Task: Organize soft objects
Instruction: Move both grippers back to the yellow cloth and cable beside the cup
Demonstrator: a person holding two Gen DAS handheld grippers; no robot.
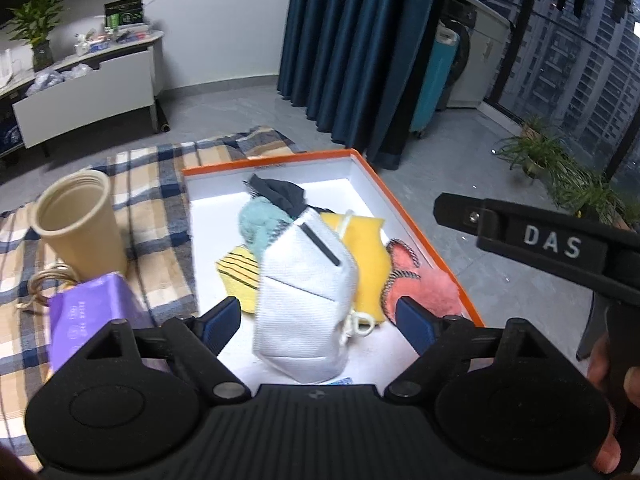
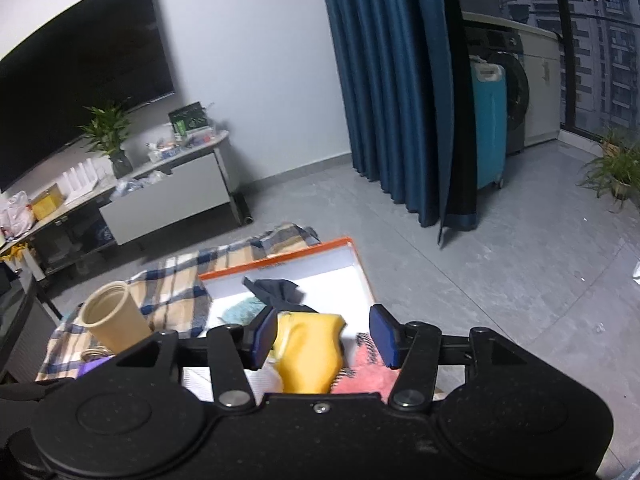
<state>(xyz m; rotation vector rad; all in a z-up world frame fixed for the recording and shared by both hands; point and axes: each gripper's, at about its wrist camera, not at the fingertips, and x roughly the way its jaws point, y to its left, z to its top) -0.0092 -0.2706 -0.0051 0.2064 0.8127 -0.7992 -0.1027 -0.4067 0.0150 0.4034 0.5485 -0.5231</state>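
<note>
Hanging over the orange-edged box [image 1: 416,216], the left gripper [image 1: 318,320] has its jaws wide apart, and the white face mask [image 1: 306,300] sits between them with neither pad touching it. It looks like it is dropping into the box. It could land standing on the pile and tip toward the near side. The right gripper [image 2: 326,334] also has its jaws apart, with the yellow cloth [image 2: 310,352] below the gap, not pinched. The box wall runs close past its right jaw. On the left side, the tan cup [image 1: 78,220] and purple pack [image 1: 90,312] crowd the plaid blanket [image 1: 160,184].
</note>
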